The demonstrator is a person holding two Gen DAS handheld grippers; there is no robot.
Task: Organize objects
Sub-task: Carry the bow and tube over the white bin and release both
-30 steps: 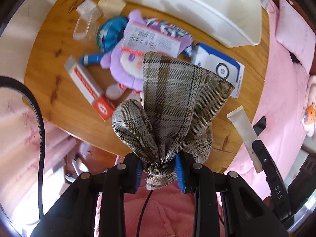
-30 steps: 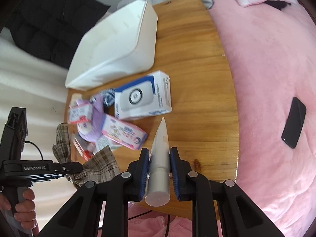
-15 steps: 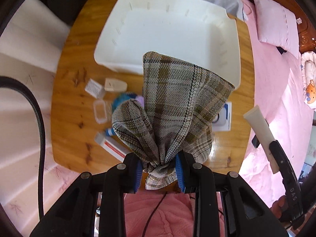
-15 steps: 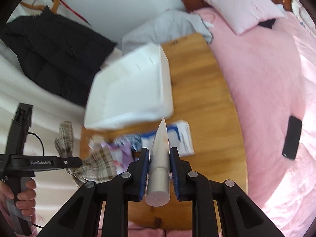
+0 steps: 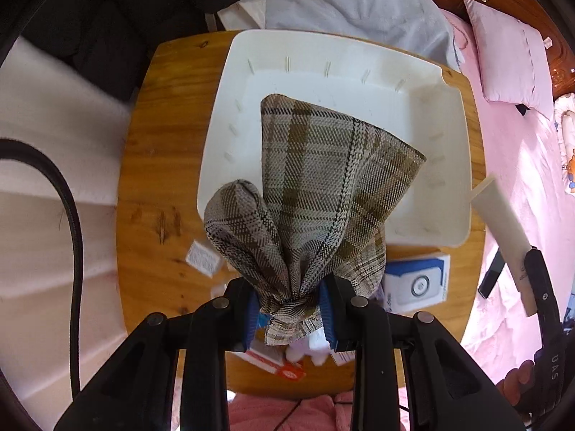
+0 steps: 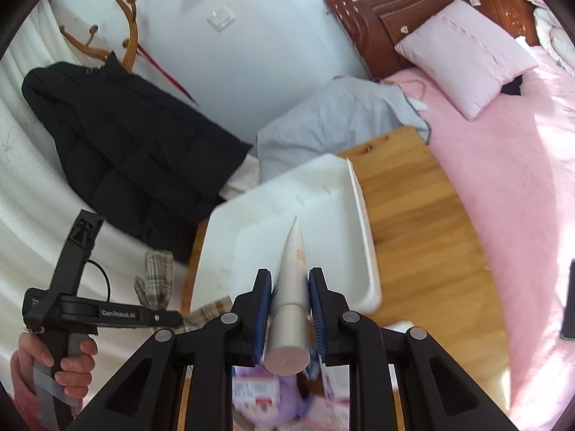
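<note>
At the far left of the right wrist view we see the person's left hand (image 6: 54, 362) gripping the handle of the left gripper (image 5: 290, 318), whose blue pads are pinched tight on the gathered end of a plaid cloth (image 5: 316, 194). The cloth is a coarse weave in grey, brown and olive checks with dark lines; from the pinch it fans upward into one broad flat flap and one smaller rolled lobe on the left. In the left wrist view it hangs in front of the white tray (image 5: 359, 72), which sits on the far half of the wooden table (image 5: 158, 165), reaching close to the table's far edge and its right edge. On the near part of the table, past the tray's near rim, lie a small white paper tag (image 5: 202, 259) toward the left edge, a red and white box (image 5: 276, 362), and a blue and white carton (image 5: 417, 283) toward the right edge. Further right, our right gripper (image 6: 289, 309) is clamped on a white tube (image 6: 293, 287), cap end toward the camera, its flat crimped tip pointing over the tray; the tube is pale cream with a silver-grey cap. A pink bed (image 6: 503, 179) with a pink pillow (image 6: 463, 54) lies beyond the table's right edge.
</note>
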